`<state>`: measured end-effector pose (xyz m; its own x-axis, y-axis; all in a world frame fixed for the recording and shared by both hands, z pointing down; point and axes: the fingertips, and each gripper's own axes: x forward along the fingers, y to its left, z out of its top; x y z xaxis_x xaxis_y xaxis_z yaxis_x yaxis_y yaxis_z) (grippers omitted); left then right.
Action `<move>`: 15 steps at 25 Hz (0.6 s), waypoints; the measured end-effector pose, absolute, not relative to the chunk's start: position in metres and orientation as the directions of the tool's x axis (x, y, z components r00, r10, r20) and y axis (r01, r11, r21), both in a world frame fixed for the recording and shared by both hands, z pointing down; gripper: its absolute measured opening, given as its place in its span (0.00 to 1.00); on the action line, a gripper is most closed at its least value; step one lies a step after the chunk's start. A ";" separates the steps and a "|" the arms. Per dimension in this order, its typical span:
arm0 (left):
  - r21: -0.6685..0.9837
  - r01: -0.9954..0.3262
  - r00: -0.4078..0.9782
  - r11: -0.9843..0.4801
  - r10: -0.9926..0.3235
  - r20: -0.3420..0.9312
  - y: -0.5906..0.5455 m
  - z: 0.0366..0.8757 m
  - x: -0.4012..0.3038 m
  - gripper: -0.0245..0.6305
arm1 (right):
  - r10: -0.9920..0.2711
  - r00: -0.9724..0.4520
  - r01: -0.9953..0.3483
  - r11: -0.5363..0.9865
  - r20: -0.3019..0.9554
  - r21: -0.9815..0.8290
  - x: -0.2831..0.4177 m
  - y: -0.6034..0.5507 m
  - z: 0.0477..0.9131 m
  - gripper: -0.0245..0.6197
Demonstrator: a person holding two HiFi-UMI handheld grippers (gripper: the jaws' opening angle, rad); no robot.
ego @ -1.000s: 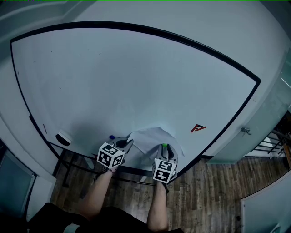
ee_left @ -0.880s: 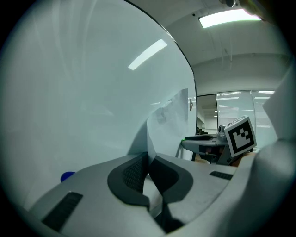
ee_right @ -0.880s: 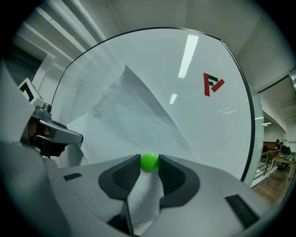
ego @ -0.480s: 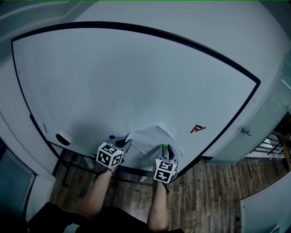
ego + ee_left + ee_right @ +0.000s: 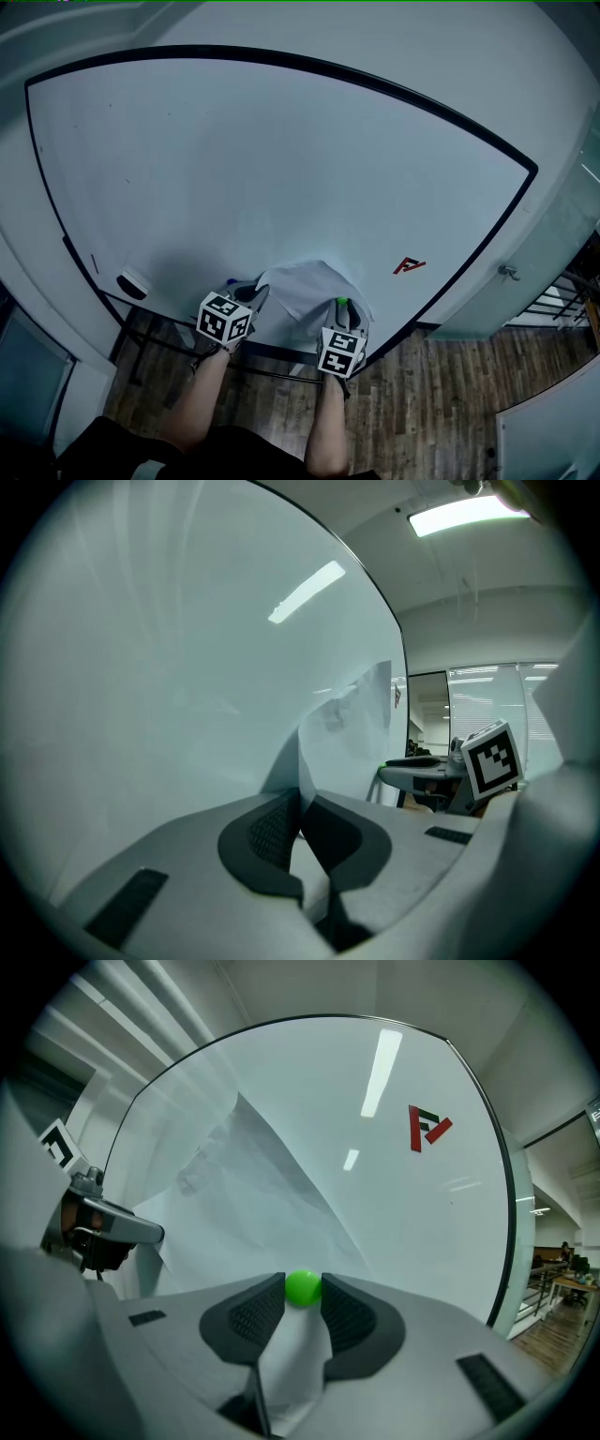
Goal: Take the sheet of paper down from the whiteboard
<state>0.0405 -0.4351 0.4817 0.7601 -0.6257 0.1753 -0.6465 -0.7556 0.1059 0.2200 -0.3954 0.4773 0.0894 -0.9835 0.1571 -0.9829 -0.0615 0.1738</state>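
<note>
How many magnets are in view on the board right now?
2. The green magnet sits between the right gripper's jaws; the blue magnet is on the board beside the left gripper. Others may hide behind the paper.

The sheet of paper [image 5: 305, 286] hangs low on the whiteboard [image 5: 281, 169], its left side standing off the surface. The left gripper [image 5: 300, 832] is at the sheet's left edge, that edge pinched between its jaws. The right gripper [image 5: 302, 1302] is at the sheet's lower right, with a round magnet [image 5: 302, 1287] between its jaws, against the paper. A logo mark [image 5: 409, 265] sits on the board right of the sheet, and an eraser [image 5: 131, 283] on the ledge well to the left
</note>
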 end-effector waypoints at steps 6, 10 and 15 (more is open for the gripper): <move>0.101 -0.656 0.752 -0.748 -0.635 0.178 -0.436 0.481 0.035 0.07 | -0.983 0.094 -0.983 -0.066 0.159 0.169 0.221 -0.395 0.478 0.24; 0.083 -0.661 0.746 -0.745 -0.641 0.180 -0.436 0.480 0.032 0.07 | -0.982 0.096 -0.984 -0.070 0.160 0.162 0.222 -0.395 0.480 0.24; 0.040 -0.671 0.732 -0.740 -0.654 0.188 -0.435 0.479 0.031 0.07 | -0.983 0.095 -0.985 -0.069 0.159 0.159 0.222 -0.395 0.480 0.24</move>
<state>0.0308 -0.4354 0.4788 0.7325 -0.6544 0.1876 -0.6714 -0.7400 0.0400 0.2221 -0.3948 0.4800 0.0945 -0.9827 0.1590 -0.9848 -0.0690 0.1594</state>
